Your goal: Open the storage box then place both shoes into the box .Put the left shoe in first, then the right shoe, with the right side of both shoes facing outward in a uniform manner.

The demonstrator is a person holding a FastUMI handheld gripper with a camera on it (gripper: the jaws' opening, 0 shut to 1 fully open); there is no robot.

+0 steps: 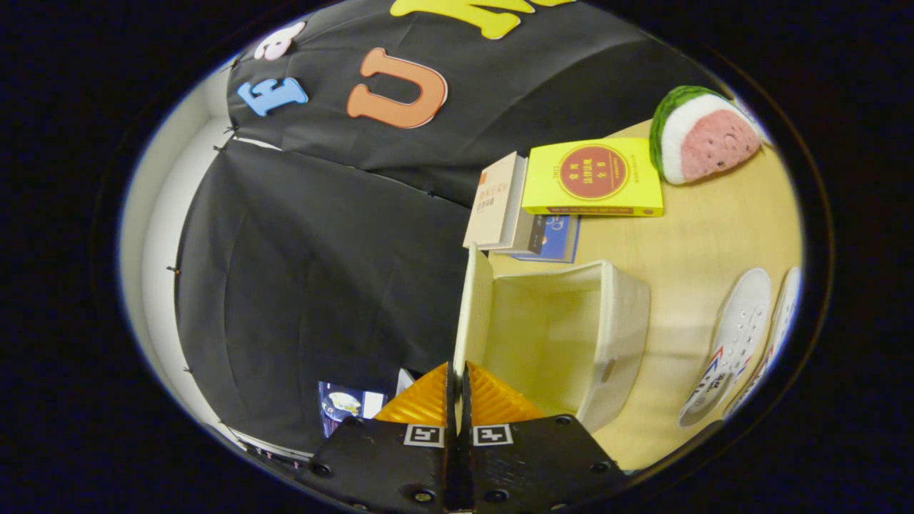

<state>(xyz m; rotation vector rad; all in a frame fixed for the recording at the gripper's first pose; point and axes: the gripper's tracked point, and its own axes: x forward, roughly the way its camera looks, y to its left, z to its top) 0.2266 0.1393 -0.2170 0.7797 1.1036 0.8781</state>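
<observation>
the view was rolled over hard, so the table [714, 243] stood off to one side of the fingers and the black booth wall to the other. the gripper [457, 389] had its fingers drawn close together, with a thin pale panel pinched between the tips. that panel looked to be the lid [473, 307] of the box [614, 321], swung up and away from the opening; it ran from the fingertips on ahead of them. both fingers seemed to press on its edge, though the contact itself was partly hidden.

the box was a cream fabric one, sitting on the light wooden table just beside the fingers. its inside was bare, with only the woven walls showing.

the two shoes [735, 343] lay on the table beyond the box, apart from it, white with striped trim, one close beside the other.

past the box, near the wall, stood a few books [500, 203]. a yellow book [593, 178] lay touching them. further along the table sat a plush watermelon slice [703, 135], near the yellow book.
</observation>
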